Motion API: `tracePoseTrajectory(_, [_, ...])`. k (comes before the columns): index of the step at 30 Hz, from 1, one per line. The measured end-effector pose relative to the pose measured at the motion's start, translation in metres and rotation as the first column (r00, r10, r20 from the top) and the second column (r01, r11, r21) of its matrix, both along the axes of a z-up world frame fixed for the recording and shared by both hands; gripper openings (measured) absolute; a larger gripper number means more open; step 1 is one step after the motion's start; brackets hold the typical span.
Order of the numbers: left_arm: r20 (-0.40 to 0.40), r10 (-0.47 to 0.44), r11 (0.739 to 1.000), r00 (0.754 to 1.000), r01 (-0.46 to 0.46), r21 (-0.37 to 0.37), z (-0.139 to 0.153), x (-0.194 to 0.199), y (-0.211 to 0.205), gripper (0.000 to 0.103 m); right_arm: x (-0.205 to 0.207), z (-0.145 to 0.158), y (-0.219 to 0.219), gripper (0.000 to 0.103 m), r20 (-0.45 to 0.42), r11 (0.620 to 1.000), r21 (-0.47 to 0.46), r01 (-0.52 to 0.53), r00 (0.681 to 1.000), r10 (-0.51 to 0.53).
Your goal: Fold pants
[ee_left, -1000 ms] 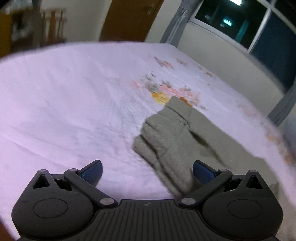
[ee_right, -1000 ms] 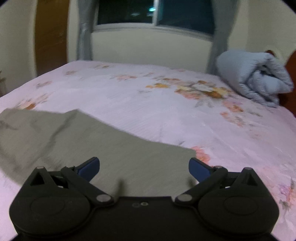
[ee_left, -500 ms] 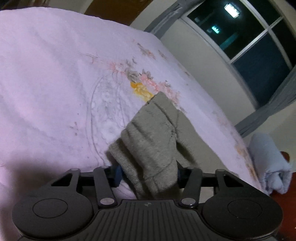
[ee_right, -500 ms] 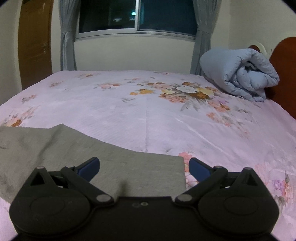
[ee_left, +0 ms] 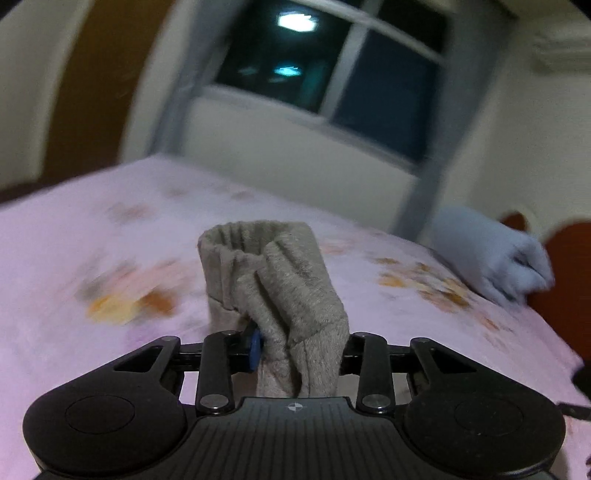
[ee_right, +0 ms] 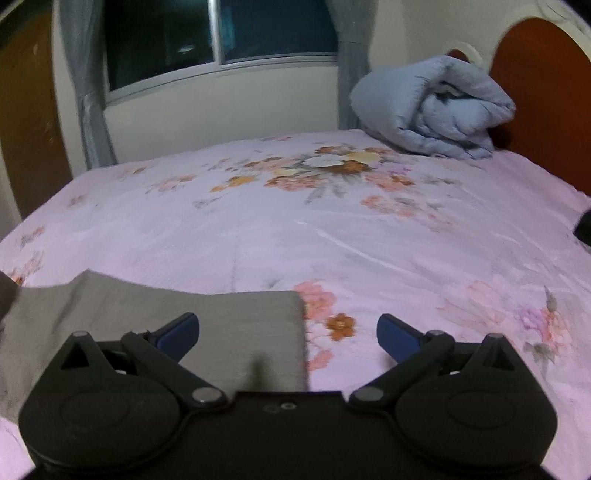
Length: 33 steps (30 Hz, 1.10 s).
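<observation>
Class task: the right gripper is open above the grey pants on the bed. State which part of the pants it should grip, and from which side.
Grip the pants at the flat corner beside the right gripper, coming down from above along its straight edge. That end lies smooth and single on the bed sheet, so the fingers could pinch it.

The left wrist camera is sitting just behind its gripper (ee_left: 299, 350), looking low across the bed (ee_left: 92, 236) toward the window (ee_left: 332, 70) at 12 o'clock, with bunched pants (ee_left: 280, 295) filling the near centre. The right wrist camera is looking from behind its gripper (ee_right: 288, 332), tilted down, window (ee_right: 221, 33) at 11 o'clock. Both are sharing the blue duvet (ee_right: 432, 107), headboard (ee_right: 543, 88) and floral sheet.
</observation>
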<state>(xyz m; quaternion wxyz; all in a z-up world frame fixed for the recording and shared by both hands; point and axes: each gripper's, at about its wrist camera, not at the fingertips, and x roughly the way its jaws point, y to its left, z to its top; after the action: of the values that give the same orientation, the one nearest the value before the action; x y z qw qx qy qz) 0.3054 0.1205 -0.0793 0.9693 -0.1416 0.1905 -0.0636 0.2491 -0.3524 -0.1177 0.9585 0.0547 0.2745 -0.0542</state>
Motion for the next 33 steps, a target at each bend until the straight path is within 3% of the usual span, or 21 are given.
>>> tracePoseTrajectory(4, [0.053, -0.164, 0.982, 0.985, 0.158, 0.102, 0.034, 0.008, -0.084, 0.034, -0.011, 0.000, -0.026, 0.097, 0.010, 0.999, 0.036, 0.032, 0.999, -0.032])
tracePoseTrajectory(6, [0.063, -0.257, 0.956, 0.964, 0.245, 0.159, 0.040, 0.012, -0.132, 0.034, -0.015, -0.002, -0.039, 0.097, 0.005, 0.997, 0.063, 0.050, 0.999, -0.050])
tracePoseTrajectory(11, [-0.009, -0.441, 0.880, 0.897, 0.434, 0.195, 0.022, 0.006, -0.238, 0.034, -0.024, -0.004, -0.072, 0.097, 0.012, 0.990, 0.106, 0.093, 0.995, -0.095])
tracePoseTrajectory(14, [-0.072, -0.506, 0.833, 0.860, 0.509, 0.217, -0.005, -0.001, -0.283, 0.034, -0.028, -0.006, -0.088, 0.097, 0.013, 0.987, 0.116, 0.115, 0.993, -0.117])
tracePoseTrajectory(19, [-0.128, -0.512, 0.808, 0.849, 0.527, 0.262, -0.036, -0.020, -0.316, 0.034, -0.031, -0.011, -0.114, 0.097, -0.002, 0.981, 0.114, 0.155, 0.988, -0.156])
tracePoseTrajectory(23, [-0.102, -0.490, 0.829, 0.866, 0.499, 0.254, -0.026, -0.021, -0.320, 0.034, -0.030, -0.014, -0.124, 0.097, -0.002, 0.978, 0.123, 0.167, 0.986, -0.168])
tracePoseTrajectory(27, [-0.056, -0.511, 0.811, 0.858, 0.502, 0.300, -0.017, -0.032, -0.320, 0.034, -0.027, -0.018, -0.124, 0.097, -0.006, 0.978, 0.129, 0.162, 0.987, -0.162])
tracePoseTrajectory(29, [-0.074, -0.516, 0.775, 0.853, 0.502, 0.384, -0.021, -0.036, -0.332, 0.034, -0.026, -0.020, -0.124, 0.097, -0.006, 0.980, 0.125, 0.157, 0.987, -0.158])
tracePoseTrajectory(33, [-0.175, -0.533, 0.659, 0.828, 0.536, 0.527, -0.050, -0.036, -0.376, 0.043, -0.026, -0.027, -0.127, 0.097, -0.025, 0.976, 0.141, 0.166, 0.986, -0.164])
